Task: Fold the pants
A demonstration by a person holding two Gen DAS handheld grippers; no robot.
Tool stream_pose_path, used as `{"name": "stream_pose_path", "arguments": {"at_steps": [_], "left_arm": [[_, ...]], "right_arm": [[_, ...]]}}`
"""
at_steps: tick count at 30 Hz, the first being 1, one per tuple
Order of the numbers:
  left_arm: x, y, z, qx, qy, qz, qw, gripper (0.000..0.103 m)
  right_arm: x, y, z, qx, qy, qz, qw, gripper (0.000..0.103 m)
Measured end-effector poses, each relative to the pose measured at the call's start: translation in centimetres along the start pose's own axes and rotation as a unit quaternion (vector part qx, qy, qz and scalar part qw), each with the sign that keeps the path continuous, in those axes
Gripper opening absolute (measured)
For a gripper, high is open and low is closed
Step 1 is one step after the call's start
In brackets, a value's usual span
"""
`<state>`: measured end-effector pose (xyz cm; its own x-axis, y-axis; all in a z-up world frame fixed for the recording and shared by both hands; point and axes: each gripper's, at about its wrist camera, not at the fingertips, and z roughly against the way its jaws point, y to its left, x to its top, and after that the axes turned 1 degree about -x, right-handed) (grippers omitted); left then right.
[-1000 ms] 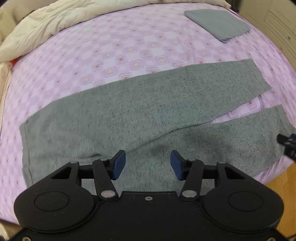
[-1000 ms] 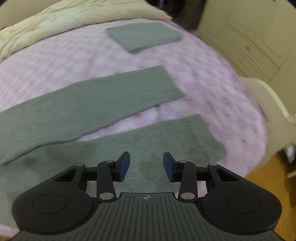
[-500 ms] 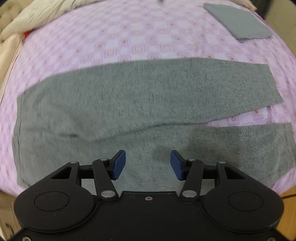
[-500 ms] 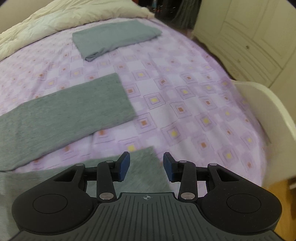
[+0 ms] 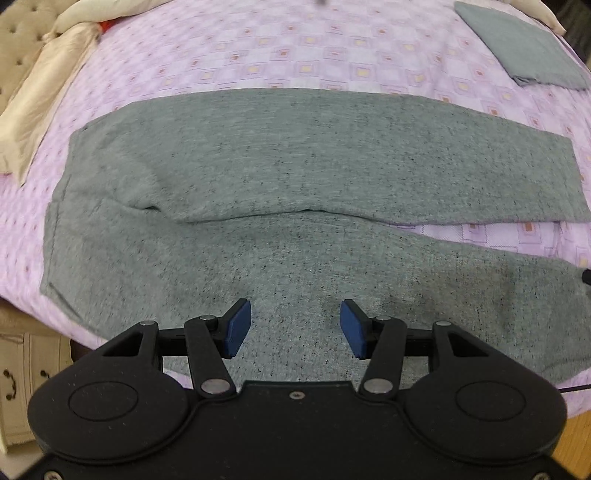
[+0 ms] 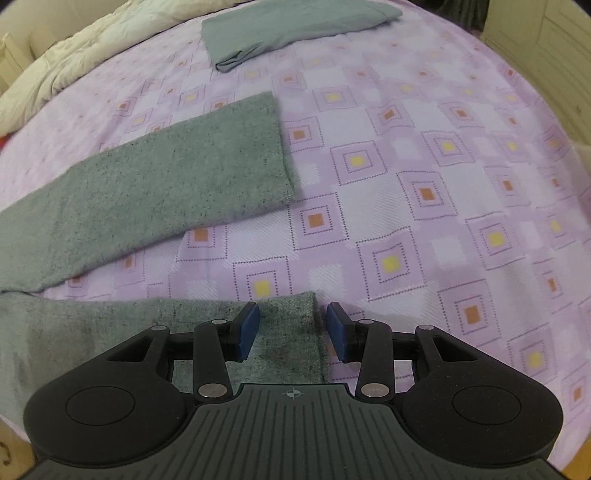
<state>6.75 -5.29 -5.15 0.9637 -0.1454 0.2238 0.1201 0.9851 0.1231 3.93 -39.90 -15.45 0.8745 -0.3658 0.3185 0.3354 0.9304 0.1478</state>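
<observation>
Grey pants [image 5: 280, 177] lie flat on the purple patterned bed [image 5: 332, 48], waist at the left, both legs running right. My left gripper [image 5: 294, 329] is open and empty, low over the near leg close to the crotch. In the right wrist view the far leg [image 6: 166, 177] lies at the left and the near leg's cuff [image 6: 291, 317] sits right under my right gripper [image 6: 293, 331], which is open with its pads on either side of the cuff corner. Whether they touch the cloth is unclear.
A folded grey garment [image 5: 524, 48] lies at the bed's far right corner; it also shows in the right wrist view [image 6: 291, 26]. A cream duvet [image 6: 74, 70] and a beige pillow [image 5: 40, 96] lie along the far and left side. The bed's near edge is just below the grippers.
Both grippers came down closer to the bed. The left one shifted toward the waist side. The right one moved right along the near leg to its cuff end. Both stayed open.
</observation>
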Motion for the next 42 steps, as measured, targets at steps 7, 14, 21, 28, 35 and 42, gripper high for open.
{"name": "stream_pose_path", "arguments": {"at_steps": [7, 14, 21, 28, 35, 42], "left_arm": [[-1.2, 0.3, -0.1, 0.016, 0.000, 0.012, 0.9998, 0.058], [-2.0, 0.4, -1.2, 0.027, 0.007, 0.014, 0.9995, 0.058], [-3.1, -0.1, -2.1, 0.018, 0.005, -0.008, 0.9998, 0.058], [-4.3, -1.2, -4.6, 0.008, 0.005, -0.042, 0.9991, 0.058], [-5.4, -1.4, -8.9, 0.037, 0.051, -0.074, 0.9953, 0.058], [-5.6, -0.5, -9.1, 0.030, 0.054, -0.050, 0.9968, 0.059]], "right_arm": [[0.6, 0.5, 1.6, -0.013, -0.002, 0.012, 1.000, 0.005], [0.7, 0.6, 0.4, -0.040, -0.007, 0.023, 0.999, 0.007], [-1.6, -1.8, 4.7, 0.016, -0.033, -0.040, 0.999, 0.026], [-5.9, -3.1, 5.7, 0.017, -0.003, -0.070, 0.997, 0.037], [-7.3, -2.9, 4.6, 0.032, 0.013, -0.102, 0.994, 0.041], [-5.4, -0.3, 3.7, 0.014, 0.064, -0.072, 0.995, 0.010]]}}
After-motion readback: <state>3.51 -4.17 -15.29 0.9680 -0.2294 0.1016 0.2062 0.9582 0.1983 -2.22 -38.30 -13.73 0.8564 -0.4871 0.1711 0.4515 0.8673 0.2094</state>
